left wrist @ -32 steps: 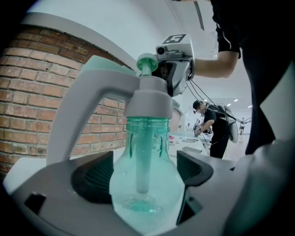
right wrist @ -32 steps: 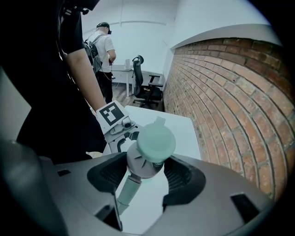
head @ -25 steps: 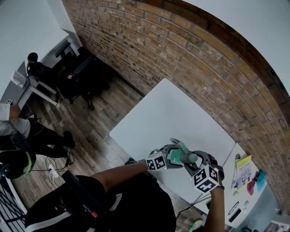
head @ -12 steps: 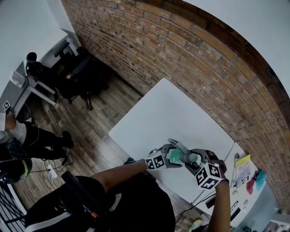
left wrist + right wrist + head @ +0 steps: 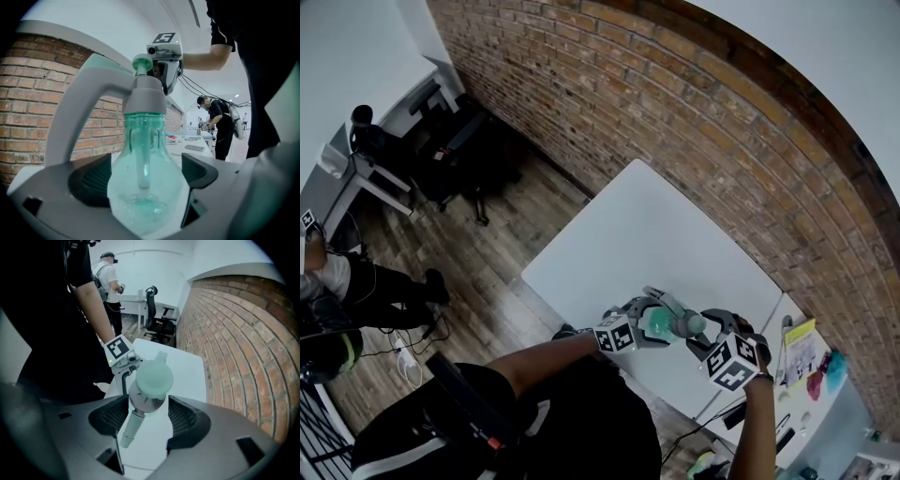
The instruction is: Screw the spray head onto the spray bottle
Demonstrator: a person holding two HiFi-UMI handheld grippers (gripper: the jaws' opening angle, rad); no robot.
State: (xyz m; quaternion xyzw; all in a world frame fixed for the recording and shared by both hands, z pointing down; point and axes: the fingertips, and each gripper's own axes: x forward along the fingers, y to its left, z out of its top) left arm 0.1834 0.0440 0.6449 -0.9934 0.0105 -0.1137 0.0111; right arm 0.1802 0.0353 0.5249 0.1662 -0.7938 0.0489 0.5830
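Head view: over table [image 5: 647,234] edge, left gripper [image 5: 144,177] opening round bottle [image 5: 143,140], right gripper [image 5: 147,416] clamping spray head [image 5: 152,380].

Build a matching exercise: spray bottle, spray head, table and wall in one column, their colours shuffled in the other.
1. spray bottle
2. spray head
3. table
4. wall

A. white
B. reddish-brown brick
C. see-through green
D. grey with a pale green tip

Pairs: 1-C, 2-D, 3-A, 4-B.
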